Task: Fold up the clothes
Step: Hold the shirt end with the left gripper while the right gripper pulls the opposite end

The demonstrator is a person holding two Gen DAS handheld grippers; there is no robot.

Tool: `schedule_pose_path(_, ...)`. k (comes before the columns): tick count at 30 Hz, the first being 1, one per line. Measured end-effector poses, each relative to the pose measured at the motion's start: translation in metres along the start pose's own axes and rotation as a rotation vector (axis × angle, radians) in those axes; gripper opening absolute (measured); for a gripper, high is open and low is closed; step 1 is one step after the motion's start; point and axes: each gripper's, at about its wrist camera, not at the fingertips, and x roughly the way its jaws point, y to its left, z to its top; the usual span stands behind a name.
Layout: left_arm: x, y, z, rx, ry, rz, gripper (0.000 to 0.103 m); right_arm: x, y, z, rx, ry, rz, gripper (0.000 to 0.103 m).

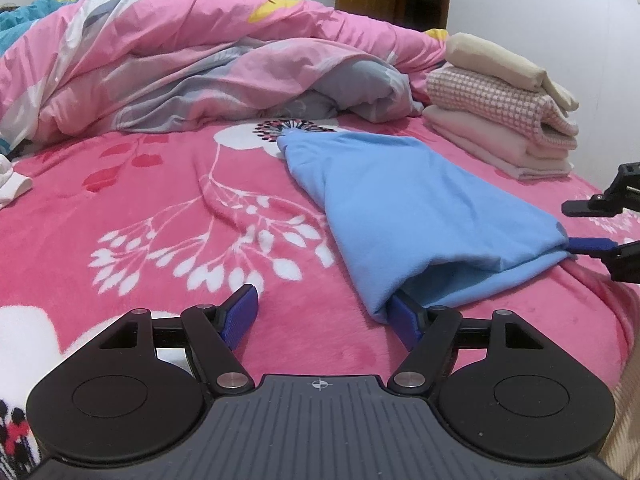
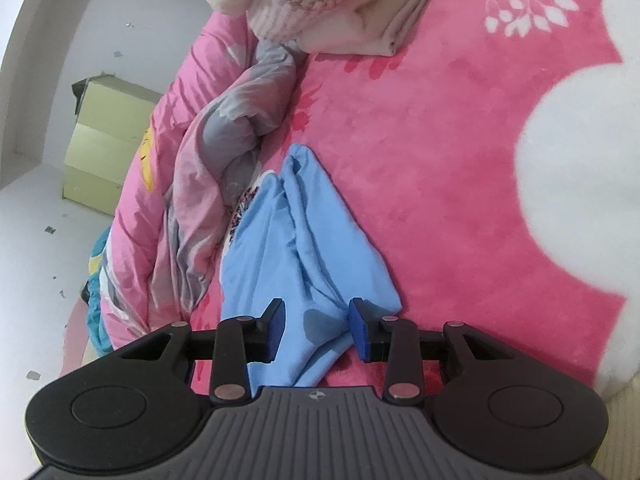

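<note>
A light blue garment (image 1: 408, 208) lies folded lengthwise on the pink flowered blanket (image 1: 160, 208), narrowing toward the far end. My left gripper (image 1: 324, 316) stands open at the garment's near corner; its right finger (image 1: 404, 320) is tucked under the cloth edge and its left finger (image 1: 240, 316) rests on bare blanket. My right gripper (image 1: 568, 226) comes in from the right edge at the garment's other near corner. In the right wrist view the blue garment (image 2: 304, 240) runs between the right gripper's (image 2: 318, 328) pads, which stand apart with a clear gap.
A rumpled pink and grey duvet (image 1: 200, 60) is piled across the far side of the bed. A stack of folded clothes (image 1: 500, 120) sits at the far right. A white garment (image 1: 12, 180) lies at the left edge. Beyond the bed are floor and a pale yellow cabinet (image 2: 104, 140).
</note>
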Motion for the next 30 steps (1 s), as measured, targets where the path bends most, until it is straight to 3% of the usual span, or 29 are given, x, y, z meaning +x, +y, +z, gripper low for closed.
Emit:
schedule_pose_path(10, 0.001, 0.000, -0.001, -0.009, 0.005, 0.002, 0.072, 0.001, -0.002, 0.010, 0.005, -0.040, 0.013, 0.037)
schedule_pose_path(22, 0.000, 0.002, -0.003, -0.024, 0.001, -0.009, 0.072, 0.006, 0.001, -0.004, 0.006, 0.013, -0.009, 0.038)
schedule_pose_path(30, 0.001, 0.001, -0.003, -0.022, 0.001, -0.007, 0.072, 0.006, 0.011, -0.008, -0.031, 0.008, 0.020, 0.037)
